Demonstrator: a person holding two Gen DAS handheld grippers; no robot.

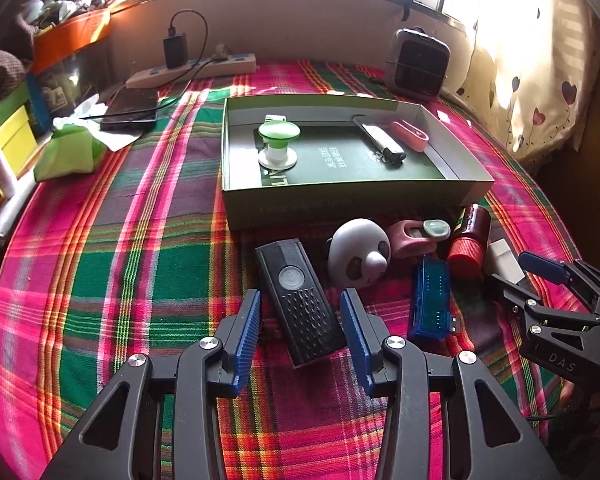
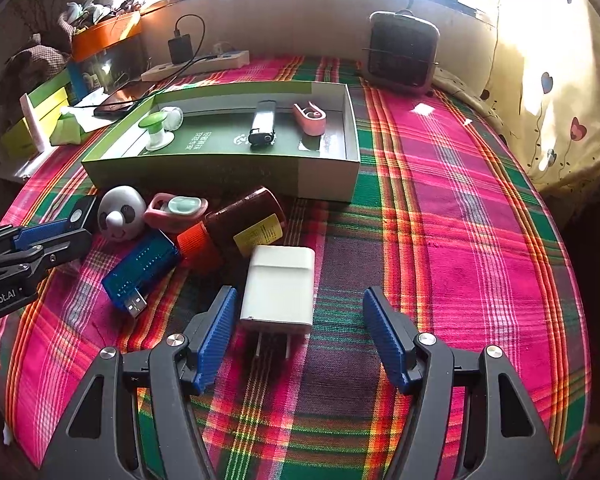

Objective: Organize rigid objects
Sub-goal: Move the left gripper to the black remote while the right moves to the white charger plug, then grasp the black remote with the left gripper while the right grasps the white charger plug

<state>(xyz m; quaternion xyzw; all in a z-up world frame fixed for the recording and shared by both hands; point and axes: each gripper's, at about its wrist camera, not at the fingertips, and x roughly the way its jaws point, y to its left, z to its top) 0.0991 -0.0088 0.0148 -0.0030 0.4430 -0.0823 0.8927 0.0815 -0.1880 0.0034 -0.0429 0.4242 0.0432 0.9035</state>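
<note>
A green open box [image 1: 340, 198] [image 2: 220, 172] on the plaid cloth holds a green-capped stand [image 1: 278, 140], a white lighter [image 1: 380, 140] and a pink clip [image 1: 410, 134]. In front lie a black remote-like device [image 1: 300, 300], a panda toy [image 1: 358, 254] [image 2: 120, 212], a pink counter [image 1: 416, 236], a blue USB tester [image 1: 430, 300] [image 2: 140, 268], a brown bottle with orange cap [image 1: 470, 240] [image 2: 236, 228] and a white charger [image 2: 280, 284]. My left gripper [image 1: 302, 320] is open, its fingers either side of the black device. My right gripper [image 2: 300, 320] is open around the white charger.
A small heater [image 1: 416, 62] [image 2: 402, 52] stands at the back right. A power strip [image 1: 192, 70] with a plugged charger, a phone [image 1: 130, 110], a green tissue pack [image 1: 68, 152] and boxes crowd the back left. A curtain [image 2: 560, 80] hangs at right.
</note>
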